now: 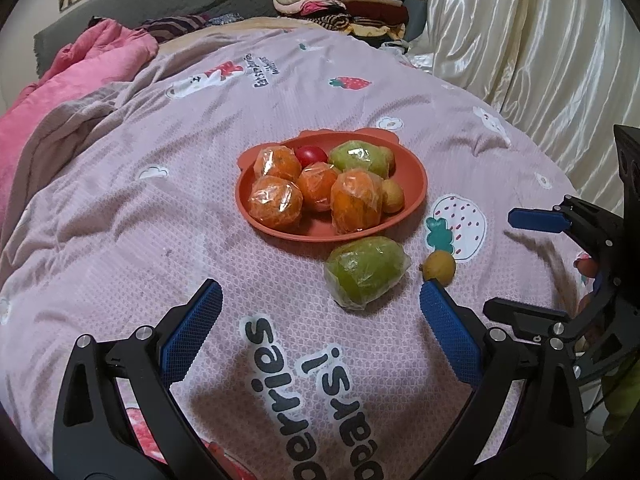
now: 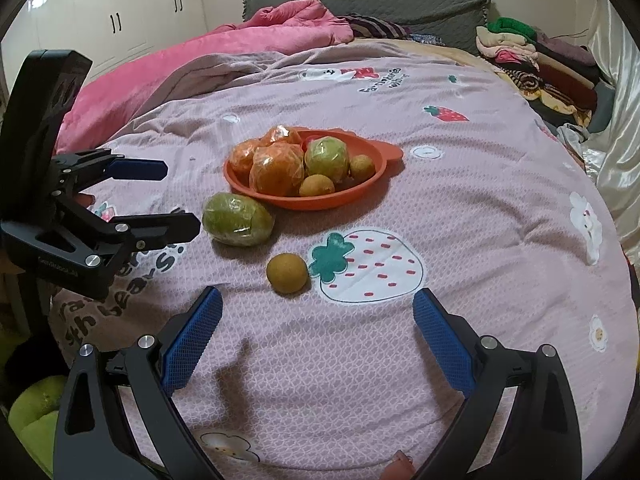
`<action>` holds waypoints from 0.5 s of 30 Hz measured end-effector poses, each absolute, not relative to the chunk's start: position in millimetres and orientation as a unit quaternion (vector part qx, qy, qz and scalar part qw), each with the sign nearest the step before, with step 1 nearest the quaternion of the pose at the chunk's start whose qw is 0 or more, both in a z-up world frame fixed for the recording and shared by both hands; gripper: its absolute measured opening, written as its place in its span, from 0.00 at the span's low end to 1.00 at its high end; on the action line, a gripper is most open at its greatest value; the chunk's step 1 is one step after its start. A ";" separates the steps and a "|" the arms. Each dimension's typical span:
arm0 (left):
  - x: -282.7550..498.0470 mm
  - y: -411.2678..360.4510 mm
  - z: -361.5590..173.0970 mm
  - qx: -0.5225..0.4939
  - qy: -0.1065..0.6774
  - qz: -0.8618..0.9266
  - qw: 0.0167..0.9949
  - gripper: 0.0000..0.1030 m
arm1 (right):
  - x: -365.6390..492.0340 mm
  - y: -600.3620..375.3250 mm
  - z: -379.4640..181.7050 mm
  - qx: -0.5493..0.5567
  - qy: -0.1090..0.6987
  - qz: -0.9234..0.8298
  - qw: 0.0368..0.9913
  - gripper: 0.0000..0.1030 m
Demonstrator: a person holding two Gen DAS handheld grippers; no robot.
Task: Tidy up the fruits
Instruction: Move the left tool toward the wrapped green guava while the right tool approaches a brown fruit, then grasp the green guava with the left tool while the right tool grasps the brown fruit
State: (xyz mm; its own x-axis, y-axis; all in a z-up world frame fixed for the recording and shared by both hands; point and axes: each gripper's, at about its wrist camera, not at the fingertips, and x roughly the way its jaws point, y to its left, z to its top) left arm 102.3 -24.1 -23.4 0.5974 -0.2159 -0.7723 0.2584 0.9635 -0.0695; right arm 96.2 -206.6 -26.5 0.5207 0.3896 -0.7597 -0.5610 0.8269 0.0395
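Orange plate of fruit, both claws agape

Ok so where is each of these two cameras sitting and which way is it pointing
Left wrist: sits on the left gripper, looking forward over the bed quilt at the orange plate and wrapped green fruit; its own open jaws show, with the right gripper at the frame's right edge.
Right wrist: sits on the right gripper, facing the small brown fruit and plate; its open jaws show, the left gripper at the frame's left.
Shared: plate, green fruit, brown fruit, quilt, folded clothes.
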 end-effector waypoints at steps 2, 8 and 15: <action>102.6 -24.9 -25.2 0.025 0.428 -0.131 0.894 0.90 | 96.3 -205.2 -30.5 -0.107 0.408 0.278 0.863 0.92; 104.3 -25.3 -30.2 0.023 0.432 -0.136 0.891 0.90 | 96.3 -202.2 -39.2 -0.114 0.414 0.285 0.857 0.82; 109.3 -27.3 -37.3 0.015 0.442 -0.150 0.885 0.90 | 104.1 -194.5 -40.4 -0.120 0.413 0.300 0.852 0.60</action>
